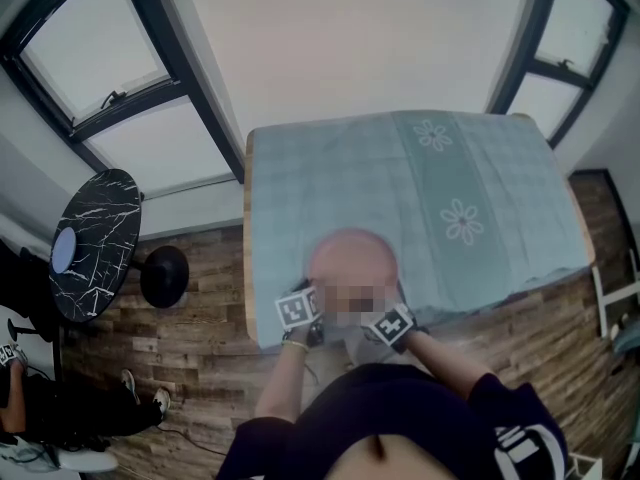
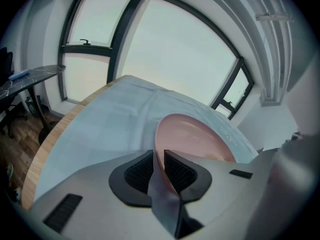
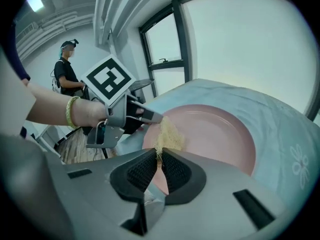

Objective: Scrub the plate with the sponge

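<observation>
A pink plate (image 1: 350,251) lies near the front edge of the cloth-covered table. In the left gripper view the plate (image 2: 195,139) rises tilted out of my left gripper (image 2: 159,158), whose pads sit on either side of its near rim, shut on it. The right gripper view shows that left gripper (image 3: 148,117) pinching the plate (image 3: 215,134) at its left rim. My right gripper (image 3: 160,160) is shut on a thin yellowish sponge (image 3: 169,133), which sticks out over the plate's left part. In the head view both grippers (image 1: 305,308) (image 1: 388,320) sit at the plate's near side.
A blue-green cloth (image 1: 480,188) with flower prints covers the wooden table. A round black marble side table (image 1: 95,243) stands to the left on the wood floor. A person (image 3: 67,69) stands further off at the left. Large windows lie behind.
</observation>
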### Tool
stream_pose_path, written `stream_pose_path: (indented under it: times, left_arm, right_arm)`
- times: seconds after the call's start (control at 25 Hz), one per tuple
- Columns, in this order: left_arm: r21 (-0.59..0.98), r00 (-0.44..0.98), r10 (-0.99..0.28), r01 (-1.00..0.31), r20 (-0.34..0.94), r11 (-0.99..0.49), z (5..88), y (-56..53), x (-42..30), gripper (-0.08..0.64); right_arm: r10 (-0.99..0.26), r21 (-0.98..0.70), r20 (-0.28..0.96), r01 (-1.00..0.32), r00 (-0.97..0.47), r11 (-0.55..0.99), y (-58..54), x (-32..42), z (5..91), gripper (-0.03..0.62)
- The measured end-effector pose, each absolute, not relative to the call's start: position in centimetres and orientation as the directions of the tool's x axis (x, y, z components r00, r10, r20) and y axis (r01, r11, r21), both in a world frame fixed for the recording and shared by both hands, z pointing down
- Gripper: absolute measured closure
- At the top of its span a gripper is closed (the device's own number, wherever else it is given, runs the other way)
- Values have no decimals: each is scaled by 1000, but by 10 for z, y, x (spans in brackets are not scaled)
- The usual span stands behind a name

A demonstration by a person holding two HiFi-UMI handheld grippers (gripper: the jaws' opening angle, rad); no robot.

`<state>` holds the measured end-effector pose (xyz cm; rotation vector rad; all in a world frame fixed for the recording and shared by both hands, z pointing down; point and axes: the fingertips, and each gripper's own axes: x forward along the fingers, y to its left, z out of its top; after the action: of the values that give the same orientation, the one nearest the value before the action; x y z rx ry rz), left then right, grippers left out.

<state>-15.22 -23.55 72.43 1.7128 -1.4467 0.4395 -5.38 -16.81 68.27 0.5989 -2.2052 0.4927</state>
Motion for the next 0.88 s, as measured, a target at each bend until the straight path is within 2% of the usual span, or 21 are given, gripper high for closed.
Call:
stream_pose_path:
  times: [0.4, 0.88]
  left_arm:
    - [362, 249, -714, -932, 655, 7, 690, -206, -158, 495]
    - [363, 272, -734, -931, 622, -38, 667, -151, -140, 497]
  right_arm:
    - [-433, -152, 683, -694, -588, 703, -175, -35, 655, 555]
    - [-498, -202, 624, -739, -603, 642, -139, -22, 628, 555]
